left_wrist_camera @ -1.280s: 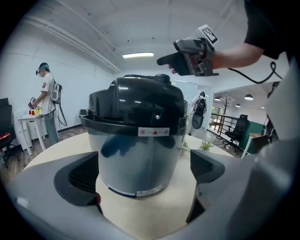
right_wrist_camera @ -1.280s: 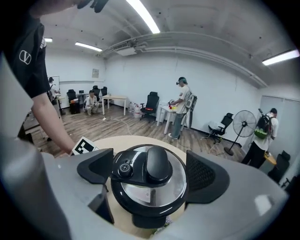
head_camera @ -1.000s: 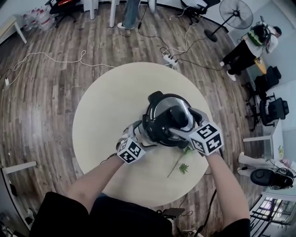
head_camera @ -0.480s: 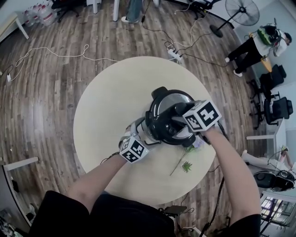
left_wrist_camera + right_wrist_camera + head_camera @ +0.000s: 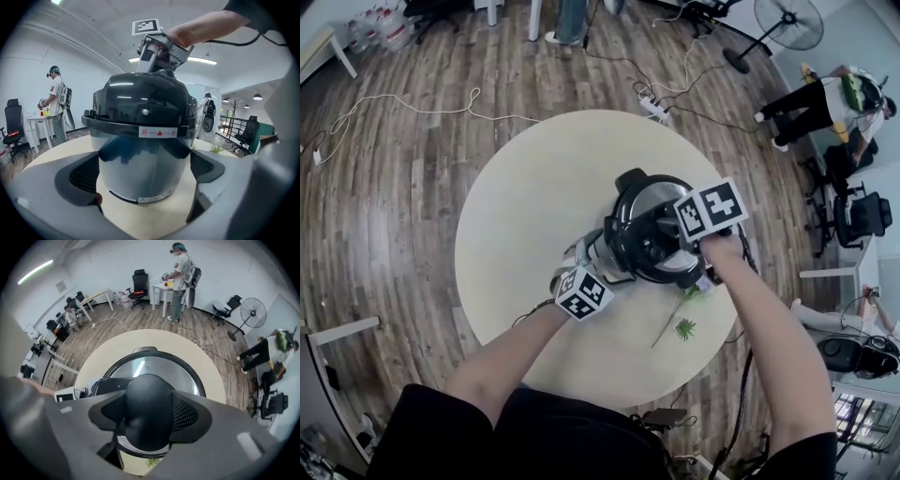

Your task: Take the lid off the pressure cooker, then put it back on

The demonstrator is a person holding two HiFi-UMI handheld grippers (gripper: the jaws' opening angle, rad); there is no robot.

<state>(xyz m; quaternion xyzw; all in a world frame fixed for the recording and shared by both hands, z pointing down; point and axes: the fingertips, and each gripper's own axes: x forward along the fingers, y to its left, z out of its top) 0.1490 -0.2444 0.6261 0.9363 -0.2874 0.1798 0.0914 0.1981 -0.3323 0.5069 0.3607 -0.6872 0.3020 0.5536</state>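
The left gripper [image 5: 144, 174] is held low at the near side of the pressure cooker [image 5: 140, 154], with its jaws closed against the steel body from either side. The right gripper [image 5: 147, 418] is pointed steeply down over the top. Its jaws have just been closing and are clamped on the black knob [image 5: 145, 397] of the lid [image 5: 185, 376], which is seated on the pot. The cooker is stood right of the middle of the round bench [image 5: 525, 206]. A green sprig [image 5: 682, 328] is laid on the bench just beside the cooker, on the person's side. Beyond, on the wooden floor [image 5: 394, 187], a power strip [image 5: 652, 108] with cables and a standing fan [image 5: 787, 21] are seen, and another person [image 5: 825, 94] is seen well apart.
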